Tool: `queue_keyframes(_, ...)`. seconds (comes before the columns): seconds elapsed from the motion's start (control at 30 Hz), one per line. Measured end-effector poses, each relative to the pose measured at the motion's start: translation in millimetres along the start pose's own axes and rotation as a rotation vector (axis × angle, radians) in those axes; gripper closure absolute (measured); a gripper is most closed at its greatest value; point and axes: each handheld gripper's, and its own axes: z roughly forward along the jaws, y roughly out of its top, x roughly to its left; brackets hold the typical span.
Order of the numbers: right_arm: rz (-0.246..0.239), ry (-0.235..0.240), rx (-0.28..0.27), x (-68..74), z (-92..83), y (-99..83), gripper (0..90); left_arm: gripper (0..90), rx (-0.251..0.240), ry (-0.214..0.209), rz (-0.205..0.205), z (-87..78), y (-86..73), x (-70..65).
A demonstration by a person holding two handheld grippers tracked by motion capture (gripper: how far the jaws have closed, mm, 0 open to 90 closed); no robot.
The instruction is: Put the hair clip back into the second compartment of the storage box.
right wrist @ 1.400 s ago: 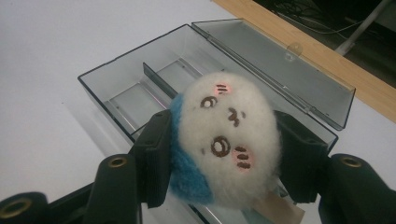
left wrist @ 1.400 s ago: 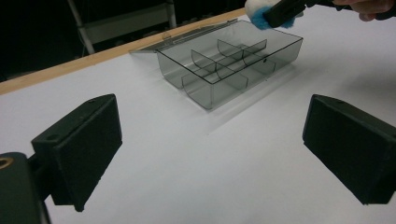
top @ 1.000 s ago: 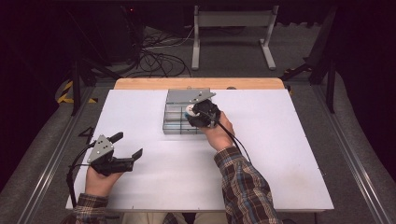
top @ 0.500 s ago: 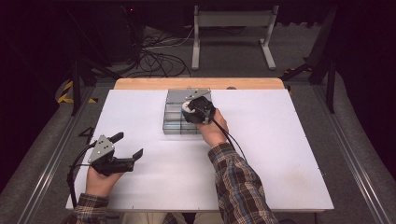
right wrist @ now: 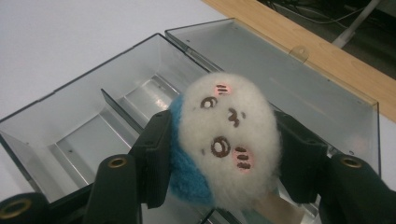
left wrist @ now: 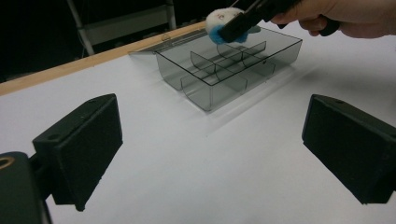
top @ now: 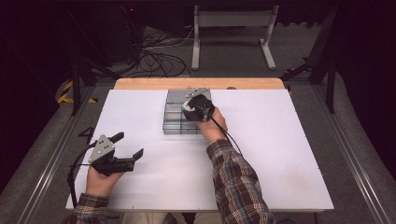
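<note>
1. The desk [top: 280, 154] is a broad white surface with a wooden strip [top: 140, 84] along its far edge. Most of it lies bare, so nothing stands between the two hands.
2. The divided box [left wrist: 224, 70], smoky clear plastic with its lid [right wrist: 289, 79] folded flat toward the wooden strip, sits near the desk's far middle. It looks light, and a downward push against a divider could probably slide or tip it, since nothing holds it.
3. The right gripper [top: 198, 106] hangs over the box, its jaws closed on the plush toy [right wrist: 224, 144], a white fuzzy figure with a blue body. The toy looks about as wide as a compartment, so it may catch on the thin dividers or perch on them rather than drop in. Being soft, it could also slip out early.
4. The left gripper [top: 122, 151] hovers over the near left of the desk, well apart from the box, jaws wide and empty.
</note>
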Motion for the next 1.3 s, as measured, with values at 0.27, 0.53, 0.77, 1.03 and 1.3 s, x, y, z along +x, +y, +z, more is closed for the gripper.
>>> queue_keyframes(0.27,0.011,0.009,0.028,0.3,9.8,-4.6,43.9,5.7,0.000,0.000,0.001,-0.1,-0.1,-0.1)
queue_keyframes(0.53,0.037,0.016,0.044,-1.4,16.6,-8.3,43.1,5.7,0.000,0.000,0.000,-0.3,-0.1,0.0)
queue_keyframes(0.77,0.043,0.018,0.046,-2.0,18.5,-9.4,41.4,5.7,0.004,0.001,0.013,0.0,0.0,0.4)
queue_keyframes(1.03,0.064,0.028,0.036,-3.1,17.9,-9.7,33.9,5.7,0.000,0.000,0.006,-0.2,0.4,-0.6)
queue_keyframes(1.3,0.083,0.014,-0.005,-6.9,5.9,-7.7,29.7,5.8,-0.002,0.001,0.004,-1.0,0.4,0.2)
